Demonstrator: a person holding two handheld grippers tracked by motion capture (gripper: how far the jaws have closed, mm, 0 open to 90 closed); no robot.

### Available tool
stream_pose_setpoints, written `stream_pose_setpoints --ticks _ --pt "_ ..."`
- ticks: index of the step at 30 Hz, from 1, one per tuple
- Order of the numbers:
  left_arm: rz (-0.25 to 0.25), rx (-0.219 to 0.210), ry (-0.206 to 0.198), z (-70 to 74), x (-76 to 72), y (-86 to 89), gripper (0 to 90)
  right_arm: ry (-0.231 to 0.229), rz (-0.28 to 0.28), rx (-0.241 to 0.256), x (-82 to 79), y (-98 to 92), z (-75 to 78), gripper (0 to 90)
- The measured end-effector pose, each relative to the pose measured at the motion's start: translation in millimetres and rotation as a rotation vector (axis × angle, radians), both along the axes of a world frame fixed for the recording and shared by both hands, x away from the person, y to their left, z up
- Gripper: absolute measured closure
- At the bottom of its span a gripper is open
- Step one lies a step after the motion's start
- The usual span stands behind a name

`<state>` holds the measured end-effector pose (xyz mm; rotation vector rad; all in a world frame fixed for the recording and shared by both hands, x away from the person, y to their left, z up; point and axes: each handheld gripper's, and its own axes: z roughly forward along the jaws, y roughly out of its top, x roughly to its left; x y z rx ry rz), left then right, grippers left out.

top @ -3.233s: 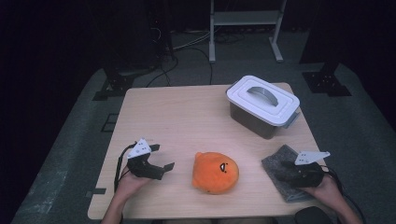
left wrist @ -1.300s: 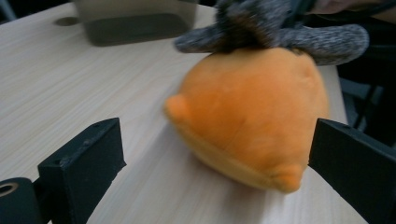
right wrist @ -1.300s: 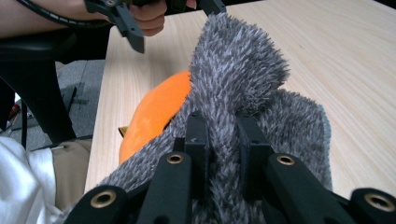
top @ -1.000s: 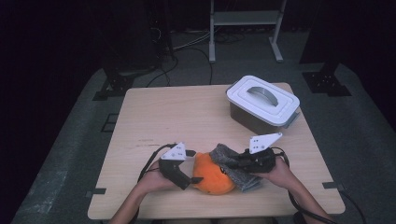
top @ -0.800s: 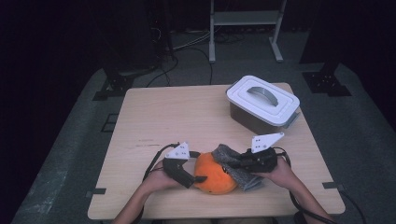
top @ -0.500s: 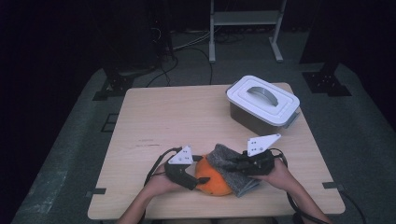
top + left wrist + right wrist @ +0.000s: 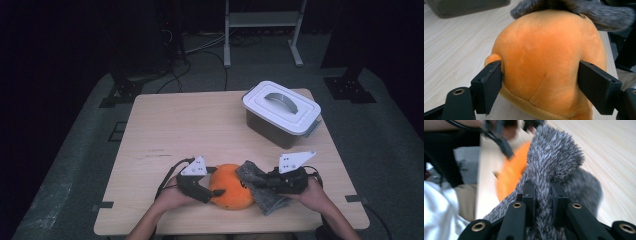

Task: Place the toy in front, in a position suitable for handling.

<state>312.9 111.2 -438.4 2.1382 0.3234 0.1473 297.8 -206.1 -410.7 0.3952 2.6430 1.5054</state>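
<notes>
**Grey cloth brought onto the orange plush toy**

The right gripper (image 7: 543,195) has its jaws clenched on a fold of the grey fuzzy cloth (image 7: 554,162). The left gripper (image 7: 546,86) has its jaws set against both sides of the orange plush toy (image 7: 549,62), grasping it lightly. The toy sits near the table's front edge, at about 6 o'clock on the table (image 7: 200,125), and the cloth touches it at its 3 o'clock side. Both things look soft and light; the toy will squash, so hold it low at the sides. I count one toy, one cloth and one lidded box (image 7: 281,113) at 2 o'clock.
</notes>
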Motion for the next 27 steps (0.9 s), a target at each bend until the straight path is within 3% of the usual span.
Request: stream_pose_setpoints --ticks 4,8,12,13,19,22,27 --pt "0.008 0.002 0.014 -2.3 1.2 5.5 21.2 -0.034 0.041 -0.026 -2.3 18.8 4.9 76.0" --pt "0.010 -0.013 0.024 -2.6 1.8 6.1 21.9 -0.005 -0.002 -0.032 3.2 3.2 -3.7 76.2" --pt "0.012 -0.005 0.021 -2.1 1.7 5.4 21.8 0.018 -0.072 -0.078 5.1 -17.2 -14.6 76.1" --pt "0.012 0.001 0.017 -1.9 1.4 4.7 21.8 0.026 -0.074 -0.067 3.7 -18.7 -14.9 76.1" --pt "0.027 0.003 0.023 -2.7 2.1 5.1 21.8 -0.013 -0.013 -0.014 -6.3 1.4 1.0 76.0" --pt "0.036 0.005 0.032 -3.2 2.8 7.3 21.9 -0.024 -0.003 -0.031 -6.8 8.2 0.6 76.1" --pt "0.060 -0.015 0.057 -3.0 5.3 6.2 22.5 0.014 -0.079 -0.058 4.1 -10.6 -12.7 76.1"
